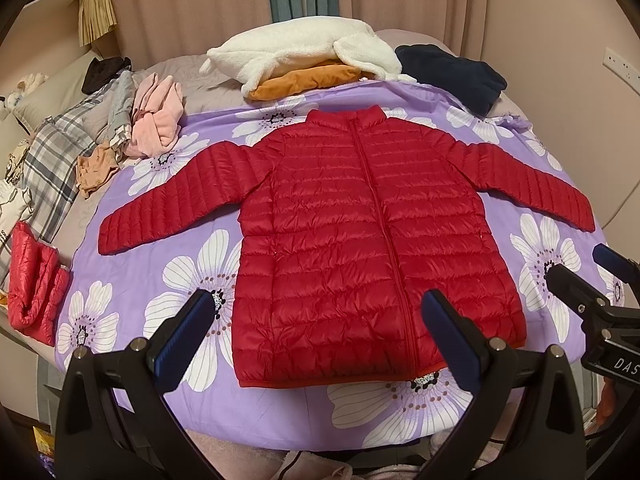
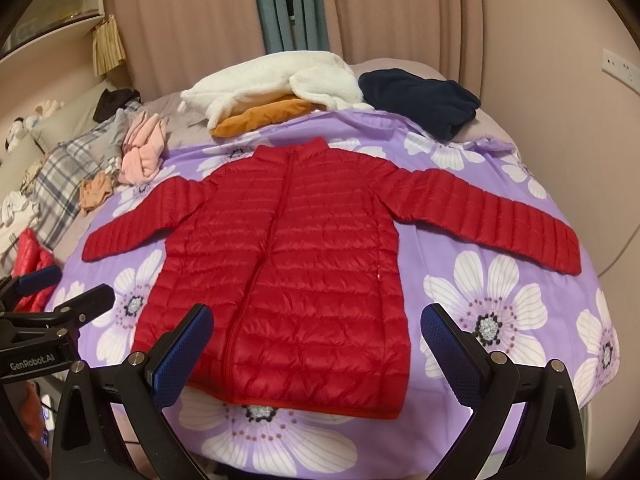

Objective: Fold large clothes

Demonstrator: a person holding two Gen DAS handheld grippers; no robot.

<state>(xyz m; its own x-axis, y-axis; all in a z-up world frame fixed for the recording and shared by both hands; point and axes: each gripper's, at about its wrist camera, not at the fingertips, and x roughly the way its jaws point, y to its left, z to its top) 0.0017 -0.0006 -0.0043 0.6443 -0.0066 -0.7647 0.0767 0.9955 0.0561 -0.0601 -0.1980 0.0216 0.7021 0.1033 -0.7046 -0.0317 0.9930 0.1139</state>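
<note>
The red down jacket [image 1: 360,232] lies flat and zipped on the flowered purple bedsheet [image 1: 160,304], sleeves spread; both the left claw [image 1: 320,336] and the right claw [image 2: 316,344] hover released above the hem, grasping nothing; folding seems not begun; the next move probably calls for pinching a sleeve and bringing it across the body.

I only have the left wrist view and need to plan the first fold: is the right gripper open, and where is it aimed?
Observer: The right gripper is open, jaws wide apart, aimed at the lower half of the red quilted puffer jacket.
Operator: Is any cloth gripped?
Observer: No. The hem lies loose between its blue-padded fingers; the right one is over the purple flowered sheet.
</note>
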